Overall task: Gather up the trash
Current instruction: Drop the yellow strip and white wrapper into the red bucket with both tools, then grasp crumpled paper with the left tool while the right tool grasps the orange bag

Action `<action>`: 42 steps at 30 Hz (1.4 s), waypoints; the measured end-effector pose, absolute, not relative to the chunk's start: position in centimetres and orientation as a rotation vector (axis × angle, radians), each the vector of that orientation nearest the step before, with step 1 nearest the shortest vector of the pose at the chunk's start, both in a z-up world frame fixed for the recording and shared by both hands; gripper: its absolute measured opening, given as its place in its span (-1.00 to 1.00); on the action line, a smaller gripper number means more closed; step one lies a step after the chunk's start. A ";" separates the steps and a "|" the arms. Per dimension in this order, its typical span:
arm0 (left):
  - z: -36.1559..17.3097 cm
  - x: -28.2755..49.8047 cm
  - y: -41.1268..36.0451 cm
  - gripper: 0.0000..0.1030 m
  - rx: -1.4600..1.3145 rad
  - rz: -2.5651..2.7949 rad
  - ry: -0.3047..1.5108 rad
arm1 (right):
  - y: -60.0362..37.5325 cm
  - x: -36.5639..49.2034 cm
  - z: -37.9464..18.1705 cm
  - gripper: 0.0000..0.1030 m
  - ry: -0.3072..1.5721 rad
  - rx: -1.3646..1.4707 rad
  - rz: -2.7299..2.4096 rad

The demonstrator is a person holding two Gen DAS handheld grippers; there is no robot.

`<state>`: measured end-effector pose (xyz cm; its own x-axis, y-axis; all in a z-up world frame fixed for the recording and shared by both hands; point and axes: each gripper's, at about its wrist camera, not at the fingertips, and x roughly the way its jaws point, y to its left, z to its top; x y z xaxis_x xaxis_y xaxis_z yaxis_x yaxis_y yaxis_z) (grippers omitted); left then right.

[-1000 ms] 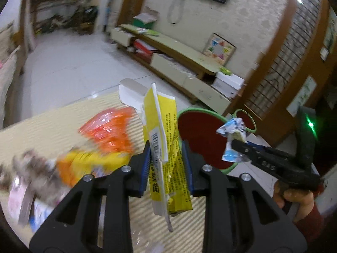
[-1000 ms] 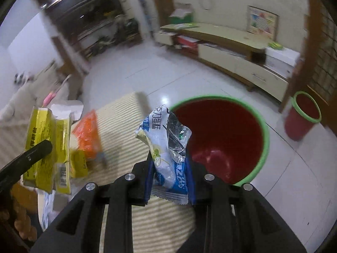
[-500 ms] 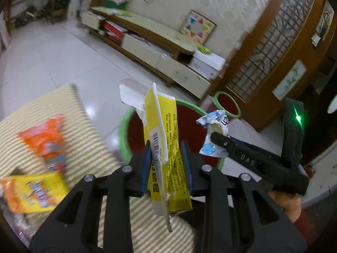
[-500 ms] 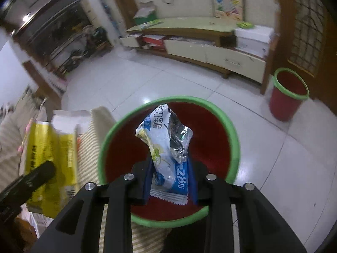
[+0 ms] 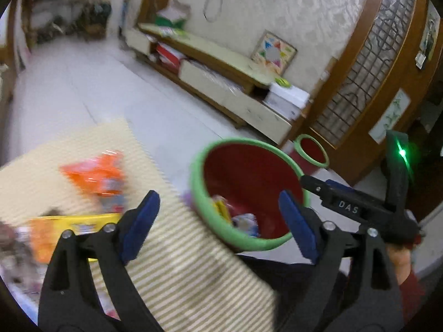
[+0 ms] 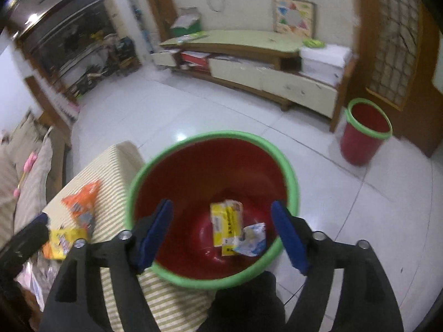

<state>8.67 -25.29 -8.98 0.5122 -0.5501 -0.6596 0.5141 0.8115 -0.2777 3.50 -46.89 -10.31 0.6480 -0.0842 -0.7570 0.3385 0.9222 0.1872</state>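
A red bin with a green rim (image 6: 213, 135) stands beside the striped table; it also shows in the left wrist view (image 5: 195, 188). A yellow packet (image 6: 225, 225) and a white-blue wrapper (image 6: 250, 239) lie on its bottom. My right gripper (image 6: 221, 233) is open and empty above the bin. My left gripper (image 5: 218, 221) is open and empty over the table edge next to the bin. An orange wrapper (image 5: 97, 171) and a yellow-orange packet (image 5: 66, 232) lie on the table.
A striped cloth covers the table (image 5: 177, 262). A second small red bin (image 6: 362, 135) stands on the tiled floor by a low TV cabinet (image 6: 249, 63). More blurred litter lies at the table's left edge (image 5: 11, 251). A sofa (image 6: 25, 171) is at the left.
Both grippers have opened. The yellow packet has left my left gripper and the white-blue wrapper my right gripper; both now lie in the bin.
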 end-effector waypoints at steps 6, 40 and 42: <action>-5.5 5.7 -14.2 0.87 0.033 -0.443 0.681 | -40.0 4.2 -8.9 0.51 0.846 0.256 -0.088; -14.6 6.5 12.4 -0.22 -0.298 0.144 0.888 | -23.9 14.9 -12.1 0.62 0.978 0.083 0.165; -13.4 4.6 11.3 -0.22 -0.318 0.124 0.865 | -24.1 17.3 -13.1 0.62 1.003 0.122 0.154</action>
<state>4.63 11.33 -13.38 0.6446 -0.0207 -0.7642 -0.2351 0.9459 -0.2238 17.34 -24.06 -13.08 0.5281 0.1845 -0.8289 -0.0725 0.9823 0.1724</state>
